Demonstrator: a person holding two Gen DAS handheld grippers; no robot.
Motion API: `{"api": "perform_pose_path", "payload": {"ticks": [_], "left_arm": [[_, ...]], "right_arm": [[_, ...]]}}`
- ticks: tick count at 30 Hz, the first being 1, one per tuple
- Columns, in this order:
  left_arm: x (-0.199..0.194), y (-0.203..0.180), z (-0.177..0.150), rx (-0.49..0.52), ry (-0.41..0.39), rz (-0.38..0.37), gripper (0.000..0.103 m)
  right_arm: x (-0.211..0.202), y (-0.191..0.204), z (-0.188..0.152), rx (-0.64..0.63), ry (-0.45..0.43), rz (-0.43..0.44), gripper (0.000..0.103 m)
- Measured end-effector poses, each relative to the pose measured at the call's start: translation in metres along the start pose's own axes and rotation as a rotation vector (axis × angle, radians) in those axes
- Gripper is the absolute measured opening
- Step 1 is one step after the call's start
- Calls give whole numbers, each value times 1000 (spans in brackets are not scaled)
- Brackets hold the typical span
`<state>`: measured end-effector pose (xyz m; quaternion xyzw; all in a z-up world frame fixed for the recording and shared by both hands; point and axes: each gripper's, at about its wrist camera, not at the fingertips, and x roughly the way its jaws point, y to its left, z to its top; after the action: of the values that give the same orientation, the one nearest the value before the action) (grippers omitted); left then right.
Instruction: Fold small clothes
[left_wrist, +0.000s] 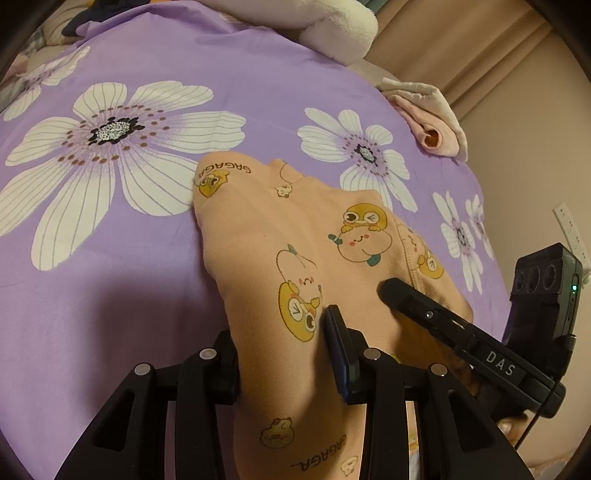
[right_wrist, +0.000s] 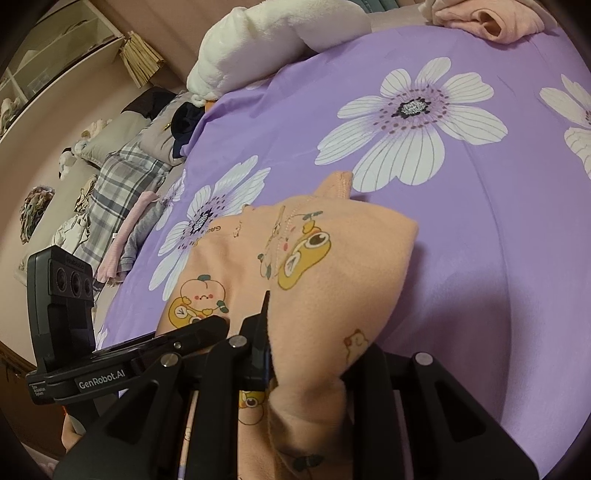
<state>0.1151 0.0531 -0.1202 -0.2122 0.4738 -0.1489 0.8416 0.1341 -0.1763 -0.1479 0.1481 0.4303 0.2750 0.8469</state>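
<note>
Left gripper (left_wrist: 286, 350) clamped on peach printed garment (left_wrist: 295, 229) at near edge of purple bedsheet (left_wrist: 147, 277) – anchors fold; right gripper (right_wrist: 306, 354) pinches bunched fabric beside it – tensions cloth; pink garment (left_wrist: 436, 133) at far edge, likely done

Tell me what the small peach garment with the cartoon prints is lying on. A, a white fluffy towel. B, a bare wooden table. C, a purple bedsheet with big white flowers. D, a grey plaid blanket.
C: the peach garment is spread over the purple bedsheet printed with large white flowers, as both wrist views show, while its near end sits between the fingers of both grippers.
</note>
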Motion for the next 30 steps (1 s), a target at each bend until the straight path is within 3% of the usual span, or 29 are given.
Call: {"api": "perform_pose_path", "payload": {"ticks": [15,30], "left_arm": [[1,4,-2,0,3,6,35],[-5,8,-7,0,-1,40,44]], "right_arm": [[3,-13,-4,71,25,-14,31],[-5,-20,-7,110,15,-25,35]]}}
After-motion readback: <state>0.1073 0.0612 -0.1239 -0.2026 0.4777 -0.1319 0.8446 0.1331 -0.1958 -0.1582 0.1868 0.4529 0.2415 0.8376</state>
